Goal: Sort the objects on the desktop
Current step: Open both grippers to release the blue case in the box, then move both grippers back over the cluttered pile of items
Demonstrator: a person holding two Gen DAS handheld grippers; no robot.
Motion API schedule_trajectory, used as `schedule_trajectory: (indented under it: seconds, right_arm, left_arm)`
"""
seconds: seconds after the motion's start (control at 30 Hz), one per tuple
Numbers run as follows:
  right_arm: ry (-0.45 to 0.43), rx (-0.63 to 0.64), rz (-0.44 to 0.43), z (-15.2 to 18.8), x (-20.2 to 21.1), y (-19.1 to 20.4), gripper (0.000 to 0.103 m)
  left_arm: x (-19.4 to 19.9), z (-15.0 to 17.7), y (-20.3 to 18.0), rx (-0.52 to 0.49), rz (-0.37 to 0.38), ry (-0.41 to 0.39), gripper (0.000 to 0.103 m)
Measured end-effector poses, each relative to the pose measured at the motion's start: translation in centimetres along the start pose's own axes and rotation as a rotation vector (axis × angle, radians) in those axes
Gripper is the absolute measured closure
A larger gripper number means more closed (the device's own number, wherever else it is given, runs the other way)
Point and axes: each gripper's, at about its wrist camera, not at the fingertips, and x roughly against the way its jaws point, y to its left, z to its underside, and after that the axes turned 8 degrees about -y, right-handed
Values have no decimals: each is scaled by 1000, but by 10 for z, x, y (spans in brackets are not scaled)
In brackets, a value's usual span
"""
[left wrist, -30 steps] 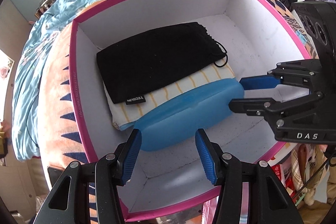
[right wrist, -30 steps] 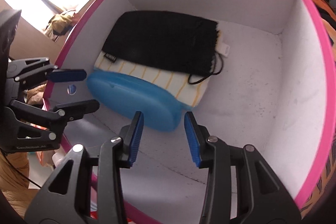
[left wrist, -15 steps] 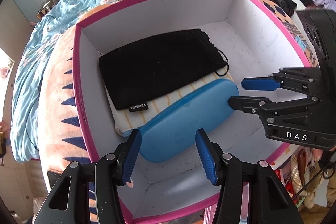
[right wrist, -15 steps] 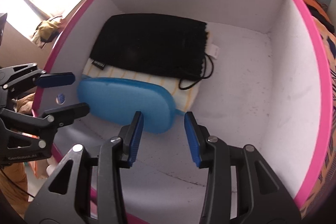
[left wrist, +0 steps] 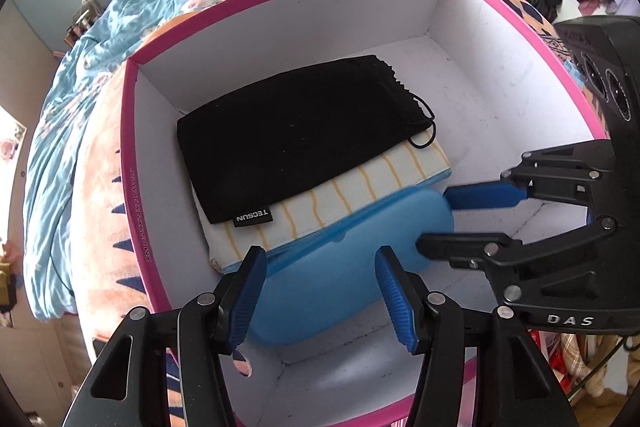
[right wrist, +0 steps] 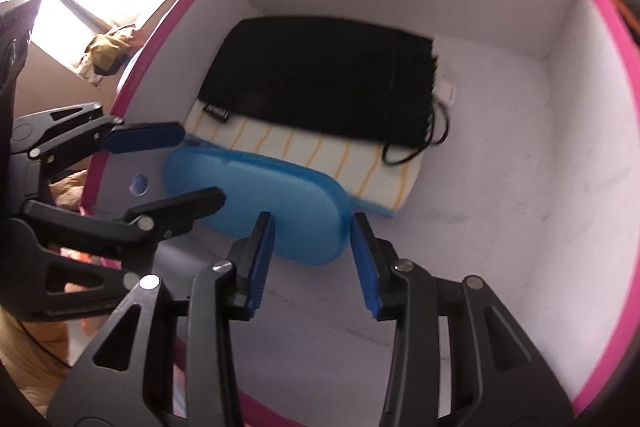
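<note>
Three items sit in the pink-rimmed box (left wrist: 132, 163): black pouch (left wrist: 296, 135) far-left on a striped cloth (left wrist: 360, 187), blue case (left wrist: 340, 275) along the cloth's near edge. Left gripper (left wrist: 320, 291) fingers are opening, straddling the case's left end, not pressing. Right gripper (right wrist: 312, 259) fingers stand apart around its right end, contact unclear.

A pink-rimmed white box (left wrist: 516, 7) sits on a bed's patterned orange cover (left wrist: 96, 195), its floor carrying a striped cloth (left wrist: 360, 187) and a blue case (left wrist: 332, 283) beside it.
</note>
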Motion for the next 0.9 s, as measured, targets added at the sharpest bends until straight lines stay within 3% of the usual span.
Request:
schedule_trajectory:
  seconds: [0.17, 0.33, 0.73, 0.9]
  right_arm:
    - [-23, -2, -19, 2, 16, -2, 61]
    - [-81, -10, -24, 7, 34, -5, 61]
    - [-284, 45, -109, 42, 104, 9, 59]
    - [-345, 92, -91, 71, 133, 17, 59]
  left_arm:
    - [-1, -1, 0, -4, -1, 1, 45]
    - [5, 2, 5, 40, 49, -40, 45]
    - [102, 44, -9, 73, 143, -323, 45]
    - [127, 71, -35, 20, 187, -369, 45]
